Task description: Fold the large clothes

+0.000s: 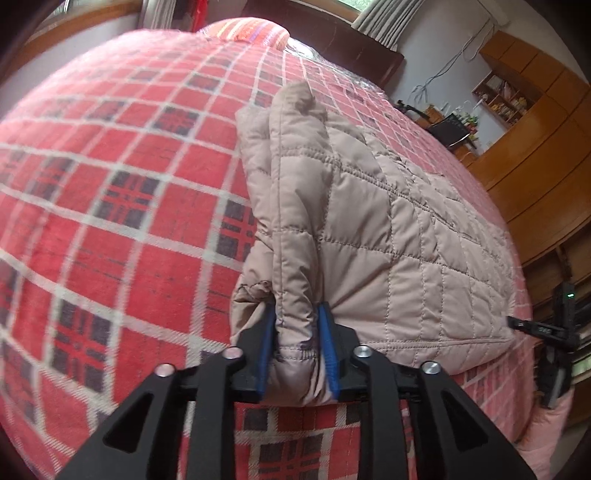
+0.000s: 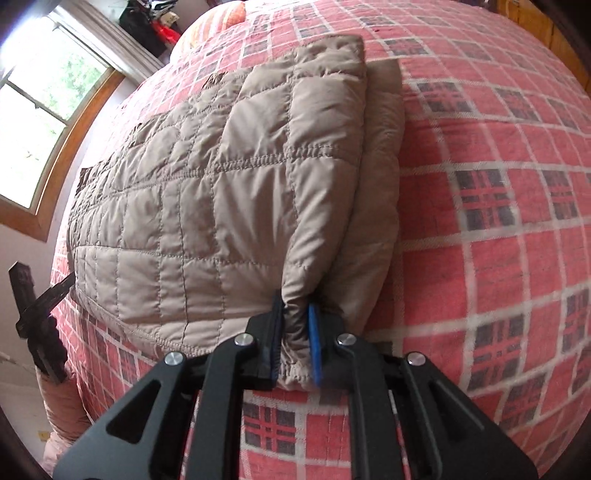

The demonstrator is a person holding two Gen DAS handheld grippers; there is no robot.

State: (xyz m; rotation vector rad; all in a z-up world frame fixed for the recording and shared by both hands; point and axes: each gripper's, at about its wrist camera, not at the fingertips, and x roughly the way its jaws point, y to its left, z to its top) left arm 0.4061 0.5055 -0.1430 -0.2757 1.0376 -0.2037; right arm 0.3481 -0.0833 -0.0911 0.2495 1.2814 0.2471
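Observation:
A beige quilted jacket point(image 1: 388, 229) lies on a bed with a red plaid cover point(image 1: 110, 184). My left gripper point(image 1: 297, 350) is shut on the jacket's near left corner, with bunched fabric between its blue pads. In the right wrist view the same jacket point(image 2: 207, 192) spreads to the left, and my right gripper point(image 2: 295, 339) is shut on its near right corner, a folded edge pinched between the blue pads. Each gripper shows in the other's view at the jacket's far corner: the right gripper point(image 1: 546, 328) and the left gripper point(image 2: 40, 306).
The plaid bed cover point(image 2: 498, 221) runs wide on both sides of the jacket. A striped pillow point(image 1: 251, 33) sits at the head of the bed. Wooden cabinets point(image 1: 535, 147) stand at the right, and a window point(image 2: 40, 110) is at the left.

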